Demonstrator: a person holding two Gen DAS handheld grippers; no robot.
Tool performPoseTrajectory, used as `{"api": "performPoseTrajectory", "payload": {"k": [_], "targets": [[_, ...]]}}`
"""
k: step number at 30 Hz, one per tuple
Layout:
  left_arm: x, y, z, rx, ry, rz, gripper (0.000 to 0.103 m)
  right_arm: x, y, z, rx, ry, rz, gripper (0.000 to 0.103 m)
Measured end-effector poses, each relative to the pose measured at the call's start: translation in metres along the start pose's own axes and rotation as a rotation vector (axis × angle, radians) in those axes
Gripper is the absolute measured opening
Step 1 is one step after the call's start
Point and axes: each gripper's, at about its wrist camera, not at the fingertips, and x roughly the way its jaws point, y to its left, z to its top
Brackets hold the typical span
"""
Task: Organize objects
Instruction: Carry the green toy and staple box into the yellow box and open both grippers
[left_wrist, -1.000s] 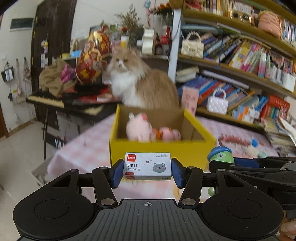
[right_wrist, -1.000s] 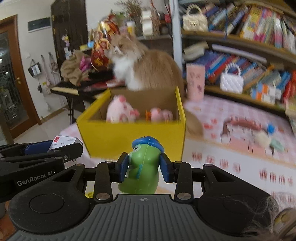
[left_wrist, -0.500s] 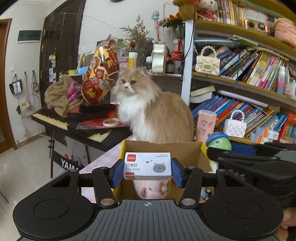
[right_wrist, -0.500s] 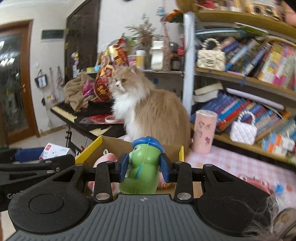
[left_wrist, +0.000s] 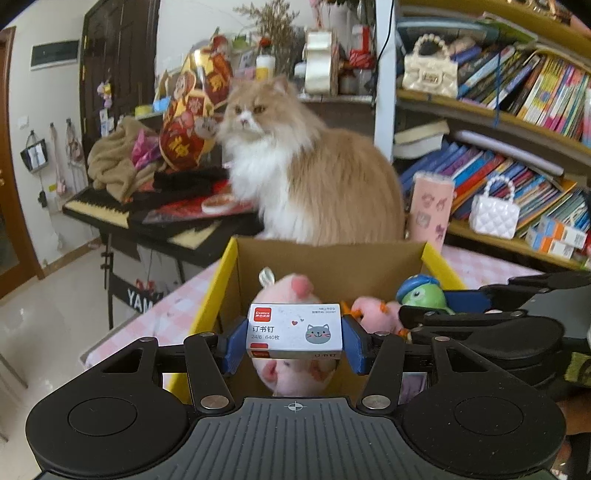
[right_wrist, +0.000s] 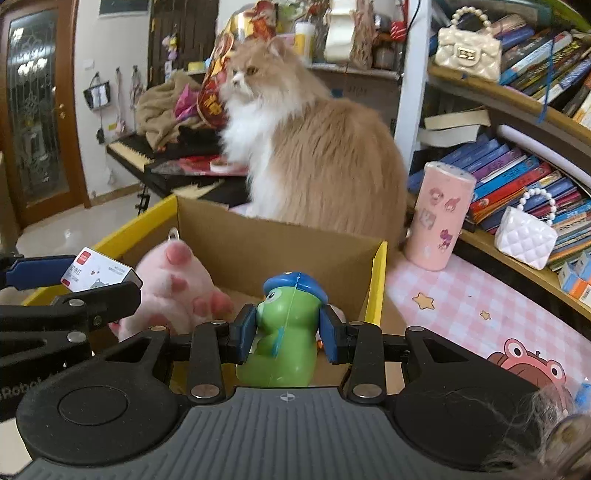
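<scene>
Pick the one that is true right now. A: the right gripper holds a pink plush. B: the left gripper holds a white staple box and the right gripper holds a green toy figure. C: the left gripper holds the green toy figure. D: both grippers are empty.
B: the left gripper is clamped on the white staple box, and the right gripper pinches the green toy figure above the yellow cardboard box.

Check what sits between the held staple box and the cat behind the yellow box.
In the left wrist view, the pink plush and the box's brown back wall lie between the staple box and the cat.
</scene>
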Motion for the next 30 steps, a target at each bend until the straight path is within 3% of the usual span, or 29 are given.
{"api": "performPoseTrajectory", "payload": {"k": [6, 12, 18, 25, 30], "targets": [[0.02, -0.004, -0.009, 0.025, 0.098, -0.006, 0.053, 0.014, -0.001, -0.009, -0.051, 0.052, 0.017, 0.035], [0.02, -0.004, -0.013, 0.034, 0.102, -0.011, 0.053, 0.015, 0.002, -0.011, -0.066, 0.068, 0.034, 0.037], [0.008, 0.002, -0.008, 0.012, 0.045, -0.033, 0.073, -0.001, -0.008, -0.007, 0.044, 0.037, 0.009, 0.05], [-0.024, 0.001, 0.005, 0.025, -0.064, -0.053, 0.074, -0.039, -0.014, -0.004, 0.146, -0.031, -0.03, 0.05], [-0.048, 0.005, 0.004, 0.009, -0.088, -0.071, 0.074, -0.07, -0.015, -0.008, 0.198, -0.067, -0.054, 0.05]]}}
